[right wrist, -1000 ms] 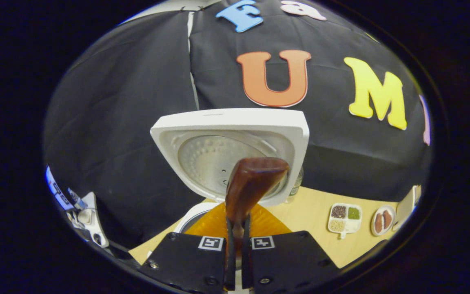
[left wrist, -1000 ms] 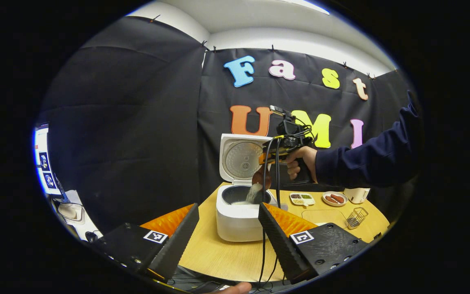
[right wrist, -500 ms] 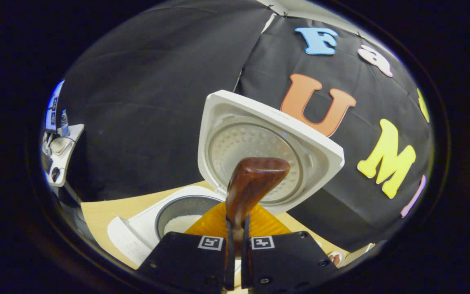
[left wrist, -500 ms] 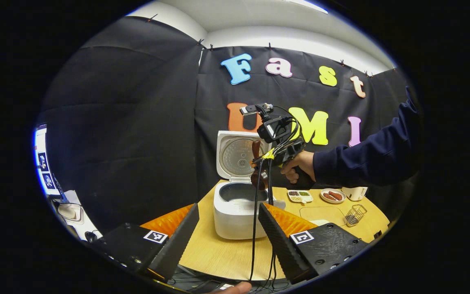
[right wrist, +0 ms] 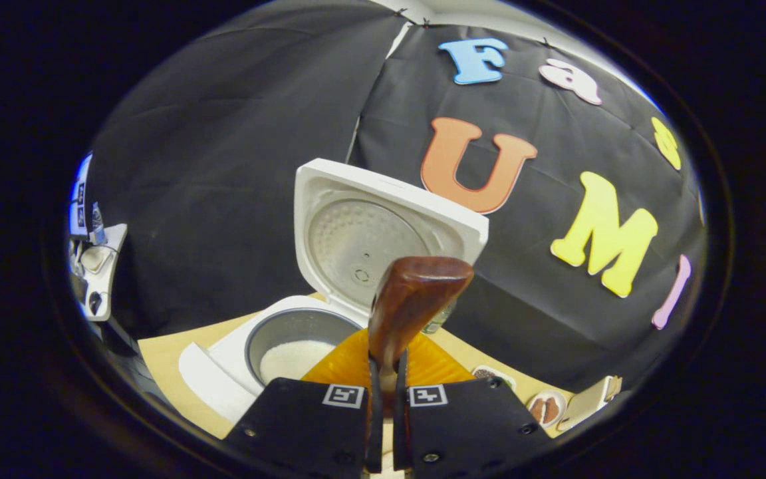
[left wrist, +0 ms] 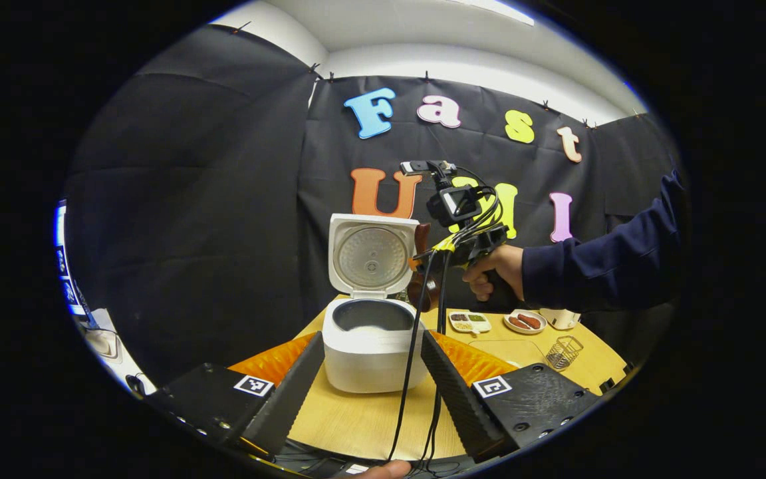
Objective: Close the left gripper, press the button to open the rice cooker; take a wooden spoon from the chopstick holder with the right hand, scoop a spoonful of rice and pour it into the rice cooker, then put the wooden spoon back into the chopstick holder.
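The white rice cooker (left wrist: 364, 359) stands on the wooden table (left wrist: 356, 422) with its lid (left wrist: 370, 256) up and white rice (left wrist: 366, 328) in the pot. My left gripper (left wrist: 373, 337) is open in front of it, holding nothing. A hand in a dark sleeve holds my right gripper (left wrist: 421, 265) just right of the lid, above the pot's right edge. In the right gripper view, my right gripper (right wrist: 386, 364) is shut on the handle of the brown wooden spoon (right wrist: 417, 293), bowl upward, with the rice cooker's pot (right wrist: 293, 346) lower left. The wire chopstick holder (left wrist: 564, 351) stands far right.
A divided dish of grains (left wrist: 469, 322), a plate of sausages (left wrist: 524, 321) and a small white container (left wrist: 559, 318) sit behind on the right. Black cables (left wrist: 413, 372) hang from the right gripper across the cooker's right side. A flat mat (left wrist: 512, 349) lies near the holder.
A second ago rice was pouring from the spoon into the pot; the pour has ended. The right gripper has turned the spoon upright and drawn back to the right of the pot.
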The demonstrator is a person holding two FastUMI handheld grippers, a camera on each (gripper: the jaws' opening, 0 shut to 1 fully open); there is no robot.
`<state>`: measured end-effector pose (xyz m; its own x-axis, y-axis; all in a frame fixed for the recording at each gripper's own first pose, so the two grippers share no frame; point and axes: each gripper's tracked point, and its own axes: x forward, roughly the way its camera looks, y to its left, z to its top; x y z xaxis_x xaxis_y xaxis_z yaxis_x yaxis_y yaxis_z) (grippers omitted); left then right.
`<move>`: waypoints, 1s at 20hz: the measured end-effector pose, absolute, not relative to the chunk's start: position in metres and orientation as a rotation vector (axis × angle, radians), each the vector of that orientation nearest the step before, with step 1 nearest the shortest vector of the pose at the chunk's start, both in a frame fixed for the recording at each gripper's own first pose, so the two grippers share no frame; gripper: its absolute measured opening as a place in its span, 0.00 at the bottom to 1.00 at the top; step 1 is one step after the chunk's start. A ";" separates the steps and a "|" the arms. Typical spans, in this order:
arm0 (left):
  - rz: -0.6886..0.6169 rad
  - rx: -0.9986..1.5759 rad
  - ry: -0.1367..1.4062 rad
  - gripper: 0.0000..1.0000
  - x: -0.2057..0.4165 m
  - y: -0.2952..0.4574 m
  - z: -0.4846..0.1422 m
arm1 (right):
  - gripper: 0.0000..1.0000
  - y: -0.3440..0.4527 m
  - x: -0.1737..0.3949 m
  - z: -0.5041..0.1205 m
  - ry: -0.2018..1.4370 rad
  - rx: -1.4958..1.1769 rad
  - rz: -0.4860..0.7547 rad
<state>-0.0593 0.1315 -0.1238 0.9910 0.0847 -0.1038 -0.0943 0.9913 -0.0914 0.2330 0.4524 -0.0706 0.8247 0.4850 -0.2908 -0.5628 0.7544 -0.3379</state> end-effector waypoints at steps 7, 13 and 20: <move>-0.059 -0.062 0.078 0.94 -0.038 0.067 -0.113 | 0.11 0.318 0.241 -0.059 0.205 -0.350 0.408; -0.141 -0.015 0.053 0.94 -0.016 0.014 -0.103 | 0.11 0.189 0.240 -0.058 0.235 -0.295 0.254; -0.147 -0.027 0.049 0.94 0.005 -0.027 -0.101 | 0.11 0.064 0.233 -0.093 0.323 -0.207 0.115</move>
